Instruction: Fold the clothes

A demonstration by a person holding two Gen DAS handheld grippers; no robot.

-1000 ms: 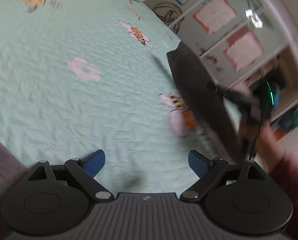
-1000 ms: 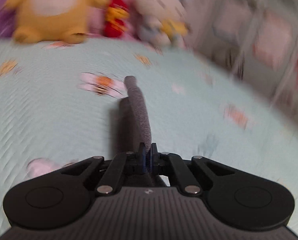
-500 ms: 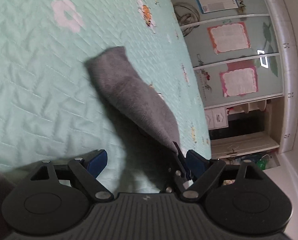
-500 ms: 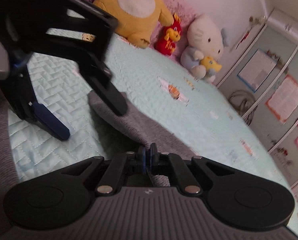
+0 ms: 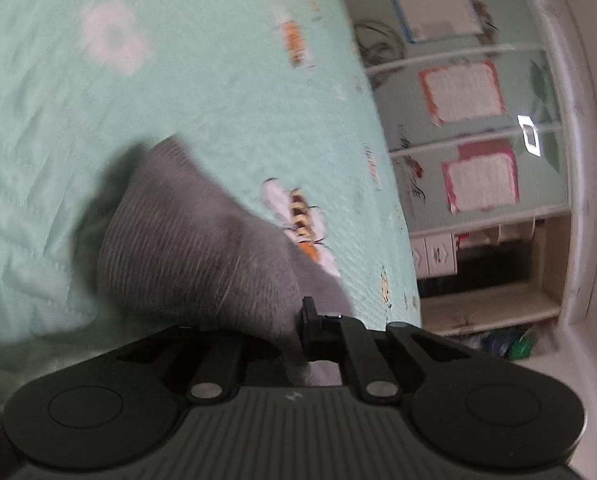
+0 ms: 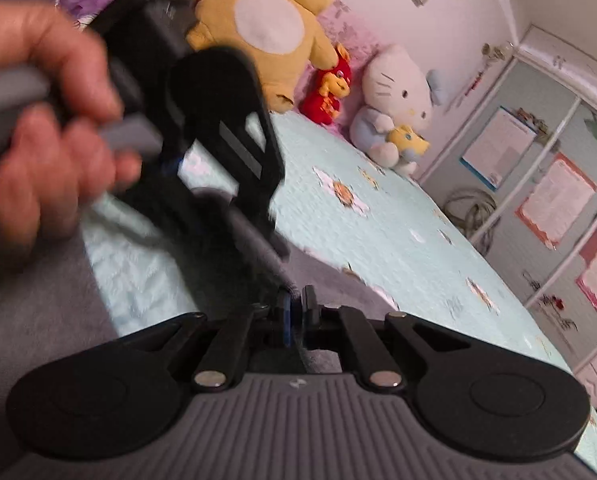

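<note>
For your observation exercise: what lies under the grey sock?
Under the grey sock lies the mint quilted bedspread; it partly covers a bee print. Anything beneath its middle is hidden.

- A bed (image 5: pixel 226 92) under a mint quilted cover printed with flowers and bees.
- A grey ribbed garment (image 5: pixel 194 240) lies on it.
- Three plush toys (image 6: pixel 394 104) sit at its head.
</note>
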